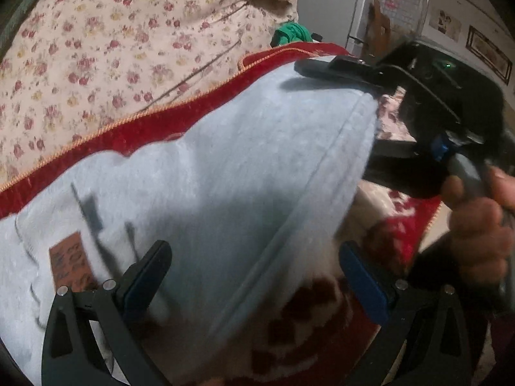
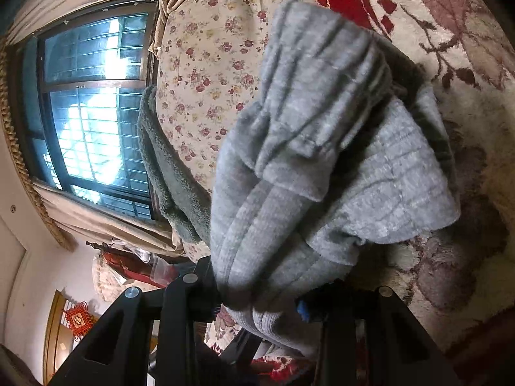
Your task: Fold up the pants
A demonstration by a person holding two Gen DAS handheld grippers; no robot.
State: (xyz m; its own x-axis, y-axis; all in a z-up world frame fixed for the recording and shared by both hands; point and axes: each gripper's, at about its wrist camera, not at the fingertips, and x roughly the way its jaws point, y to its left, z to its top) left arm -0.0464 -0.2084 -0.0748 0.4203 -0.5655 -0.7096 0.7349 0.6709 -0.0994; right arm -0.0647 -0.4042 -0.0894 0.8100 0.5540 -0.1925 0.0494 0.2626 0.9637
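Plush red floral blanket [image 1: 325,328], fleecy grey pants [image 1: 225,167], left tool [image 1: 257,276] spread, right tool [image 2: 257,302] pinching ribbed cuff [image 2: 273,318]

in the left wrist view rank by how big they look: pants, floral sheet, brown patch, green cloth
1. Pants, though nearness to the camera inflates them.
2. Floral sheet, close behind; these two are hard to separate.
3. Brown patch.
4. Green cloth, about patch-sized but farther off, so unsure.

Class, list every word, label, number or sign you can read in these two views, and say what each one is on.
Brown patch on the light blue pants: printed letters, too blurred to read.
Framed pictures on the wall: too small to read.
Red hanging knot ornament: any character is too small to read.
No text reads clearly.
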